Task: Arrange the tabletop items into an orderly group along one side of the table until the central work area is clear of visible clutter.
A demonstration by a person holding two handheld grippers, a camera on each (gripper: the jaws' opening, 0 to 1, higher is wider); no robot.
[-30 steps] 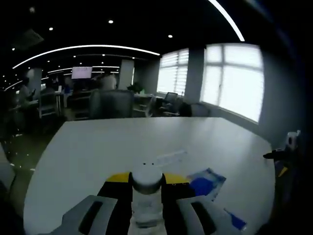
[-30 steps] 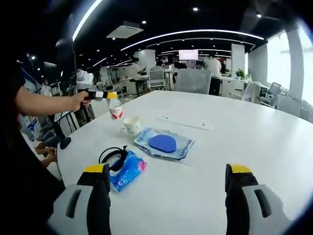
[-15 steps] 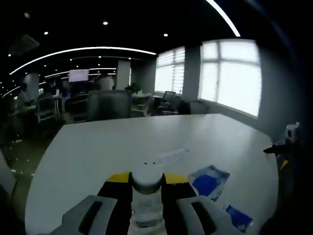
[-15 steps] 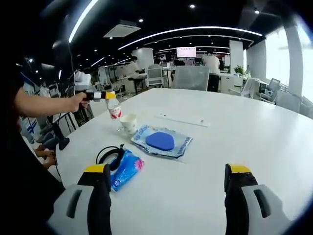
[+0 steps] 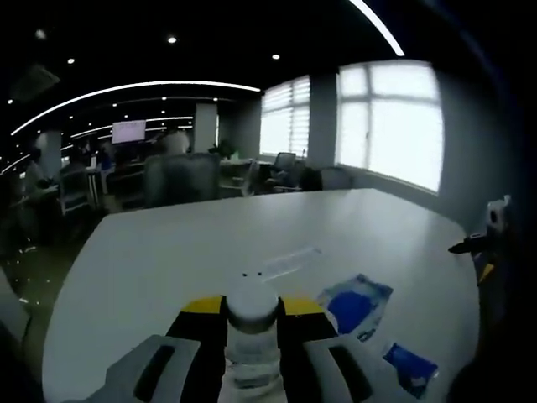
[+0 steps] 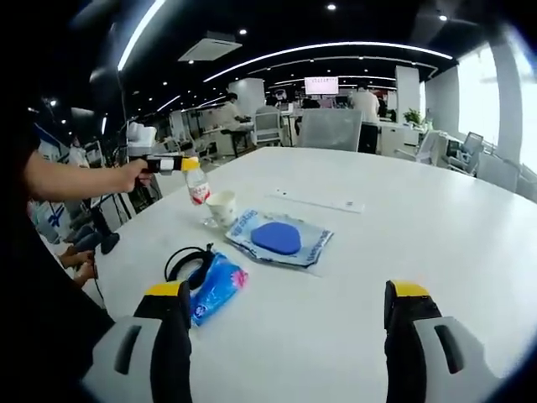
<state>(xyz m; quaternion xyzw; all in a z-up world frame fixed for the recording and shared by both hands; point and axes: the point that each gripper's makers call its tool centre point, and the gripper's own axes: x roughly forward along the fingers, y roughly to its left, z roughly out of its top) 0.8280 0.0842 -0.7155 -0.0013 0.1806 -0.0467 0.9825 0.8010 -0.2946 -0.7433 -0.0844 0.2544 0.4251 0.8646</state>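
In the left gripper view, your left claw (image 5: 252, 348) is clamped on a clear plastic bottle with a white cap (image 5: 252, 336), held upright above the near edge of the white worktop (image 5: 193, 243). Beyond it on the worktop lie a flat white strip (image 5: 289, 259), a clear packet with a blue oval inside (image 5: 356, 303) and a blue wrapper (image 5: 409, 367).

In the right gripper view, your right claw (image 6: 285, 336) stands wide apart, holding nothing, above the worktop. Ahead lie the blue wrapper beside a black cable loop (image 6: 186, 262), the packet, and a white paper cup (image 6: 222, 208). The bottle sits just beside the cup; whether it touches the worktop is hard to tell.
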